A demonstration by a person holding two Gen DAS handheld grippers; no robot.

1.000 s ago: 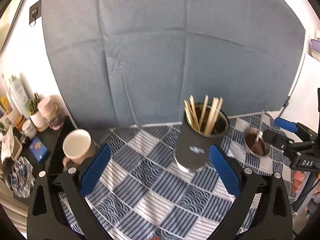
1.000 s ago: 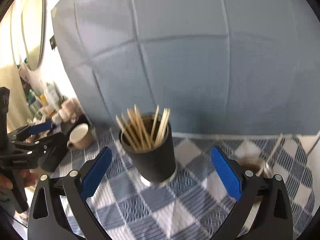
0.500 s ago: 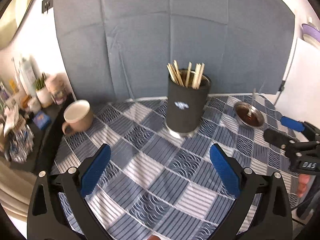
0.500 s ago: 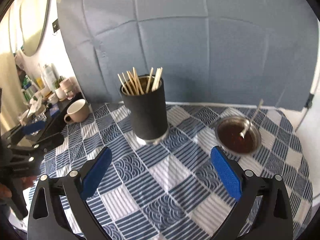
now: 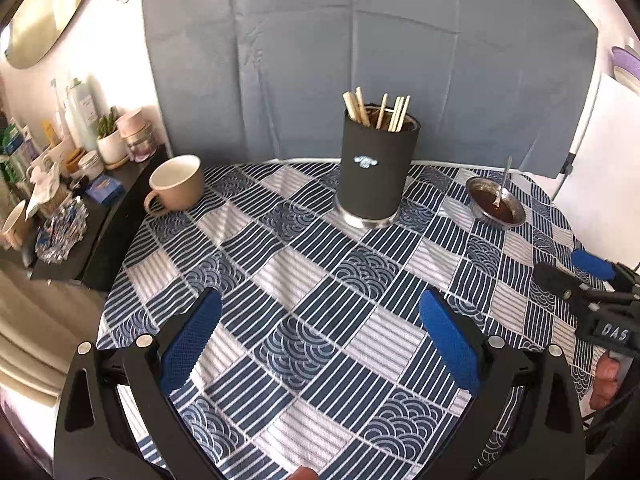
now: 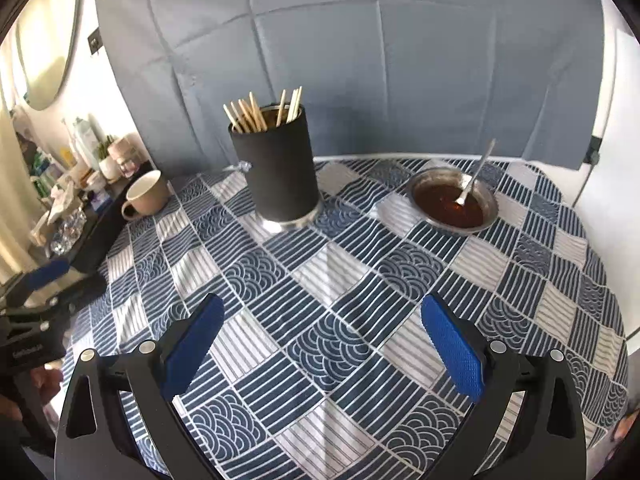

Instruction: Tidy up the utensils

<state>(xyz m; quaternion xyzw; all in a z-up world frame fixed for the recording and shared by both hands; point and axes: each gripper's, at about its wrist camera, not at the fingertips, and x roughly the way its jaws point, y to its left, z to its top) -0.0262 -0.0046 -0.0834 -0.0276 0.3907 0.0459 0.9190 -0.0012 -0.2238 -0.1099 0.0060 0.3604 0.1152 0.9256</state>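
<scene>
A black cylindrical holder [image 5: 376, 168] stands upright at the far middle of the table, with several wooden chopsticks [image 5: 376, 114] standing in it; it also shows in the right wrist view [image 6: 278, 172], chopsticks [image 6: 262, 114] included. A metal bowl of dark sauce [image 5: 496, 206] holds a metal spoon [image 5: 503, 182] at the right; both show in the right wrist view, the bowl [image 6: 454, 202] and the spoon [image 6: 476, 178]. My left gripper [image 5: 318, 340] is open and empty above the near tablecloth. My right gripper [image 6: 322, 340] is open and empty, also near the front.
A beige mug [image 5: 176, 184] stands at the table's left edge, also in the right wrist view [image 6: 146, 192]. A blue patterned tablecloth [image 5: 304, 280] covers the round table. A dark side shelf [image 5: 120, 200] with bottles, jars and a plant stands to the left. A grey backdrop hangs behind.
Both grippers have pulled back and up from the holder, which now stands farther away. Both stay open and empty.
</scene>
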